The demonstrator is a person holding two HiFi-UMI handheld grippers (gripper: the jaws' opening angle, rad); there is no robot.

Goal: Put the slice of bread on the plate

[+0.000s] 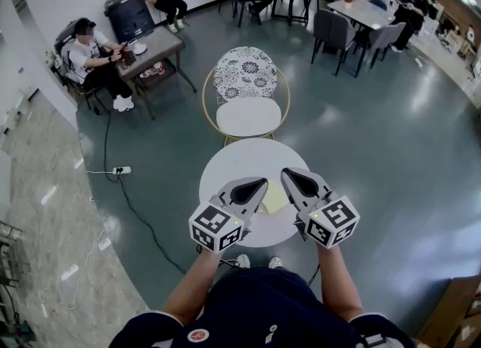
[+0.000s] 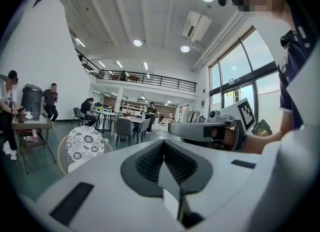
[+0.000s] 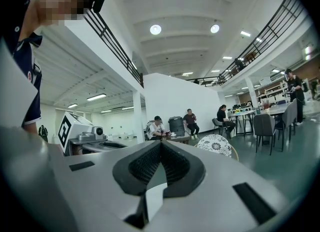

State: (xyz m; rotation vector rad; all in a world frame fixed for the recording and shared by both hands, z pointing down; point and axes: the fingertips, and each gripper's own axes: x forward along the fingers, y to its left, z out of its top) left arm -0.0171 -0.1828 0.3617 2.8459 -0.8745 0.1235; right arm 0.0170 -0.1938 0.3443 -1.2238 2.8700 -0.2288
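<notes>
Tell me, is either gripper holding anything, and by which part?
Nothing is held. The left gripper and the right gripper both have their jaws shut and empty. The bread slice lies on the white table below, between them.

A pale yellow flat thing (image 1: 275, 199) shows on the round table (image 1: 248, 155) between the two grippers. The left gripper (image 1: 263, 182) covers its left side and the right gripper (image 1: 285, 173) its right side, so its outline is hidden. Whether it is the slice of bread, or rests on a plate, cannot be told. The grippers also cover the table's near edge. In both gripper views the gripper's own body fills the lower half and hides the table. Small things on the brown table (image 1: 154, 47) far off are too small to tell.
</notes>
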